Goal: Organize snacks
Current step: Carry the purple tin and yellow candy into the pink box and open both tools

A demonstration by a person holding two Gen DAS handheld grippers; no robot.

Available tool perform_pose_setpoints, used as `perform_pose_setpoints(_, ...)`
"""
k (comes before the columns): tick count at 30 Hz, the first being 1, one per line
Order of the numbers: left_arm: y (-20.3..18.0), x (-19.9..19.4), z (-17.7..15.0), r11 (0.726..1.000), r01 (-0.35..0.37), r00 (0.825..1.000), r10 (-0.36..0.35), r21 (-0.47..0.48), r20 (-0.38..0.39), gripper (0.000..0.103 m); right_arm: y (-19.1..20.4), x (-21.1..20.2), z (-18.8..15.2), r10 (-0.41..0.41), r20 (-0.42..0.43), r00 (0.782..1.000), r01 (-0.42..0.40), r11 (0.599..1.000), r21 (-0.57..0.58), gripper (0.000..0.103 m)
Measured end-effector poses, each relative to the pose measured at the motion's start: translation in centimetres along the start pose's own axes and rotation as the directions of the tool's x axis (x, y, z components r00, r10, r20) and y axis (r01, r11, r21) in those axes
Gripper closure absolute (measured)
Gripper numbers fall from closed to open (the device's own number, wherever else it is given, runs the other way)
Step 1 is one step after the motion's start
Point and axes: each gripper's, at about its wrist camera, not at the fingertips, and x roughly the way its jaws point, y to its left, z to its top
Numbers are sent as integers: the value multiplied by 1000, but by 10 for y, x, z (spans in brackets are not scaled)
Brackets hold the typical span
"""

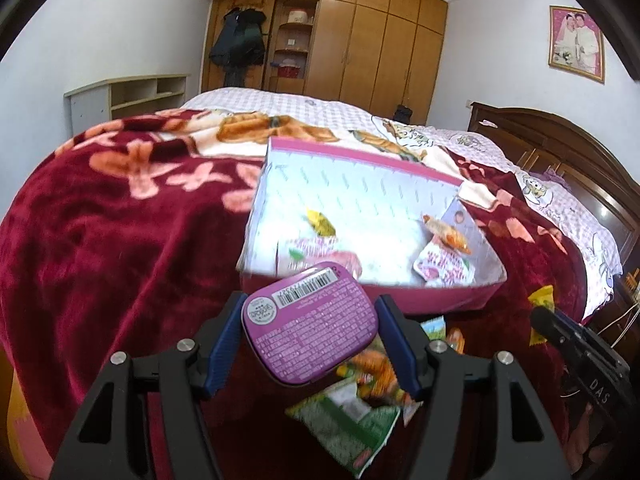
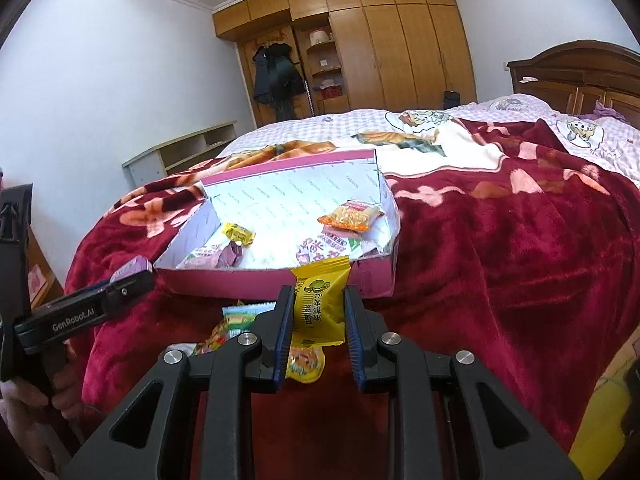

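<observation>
- We were mid-carry: the left tongs [image 1: 310, 340] pinched a purple tin [image 1: 310, 326] by its sides, and the right tongs [image 2: 316, 322] pinched a yellow snack packet [image 2: 320, 304], both held off the bed just short of the pink box [image 2: 280, 280]
- Next, we judged, each load had to clear the box's near wall and be let go over its white floor, where packets already lay
- Loose snacks [image 1: 352, 412] lay on the red blanket [image 1: 120, 240] beneath us
- The box's middle looked free; the tongs were close side by side, so crowding was the risk
</observation>
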Motion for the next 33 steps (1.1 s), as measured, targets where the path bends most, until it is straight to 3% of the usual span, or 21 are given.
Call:
perform_pose_setpoints(6,-7,19,23,999,32,999,-32,14,-2,35,1,13,13,25,-1,1000,-25,1000,-17,77)
perform_pose_setpoints(13,-15,51,44,998,17,1000,-16,60,-12,35,3,39,36,84,-21,996,-84,996,-14,77)
perform_pose_setpoints(33,-21,123,55,994,-32,996,40,105,-74,35,6,117,74,88,-48,995,-89,996,-17,77)
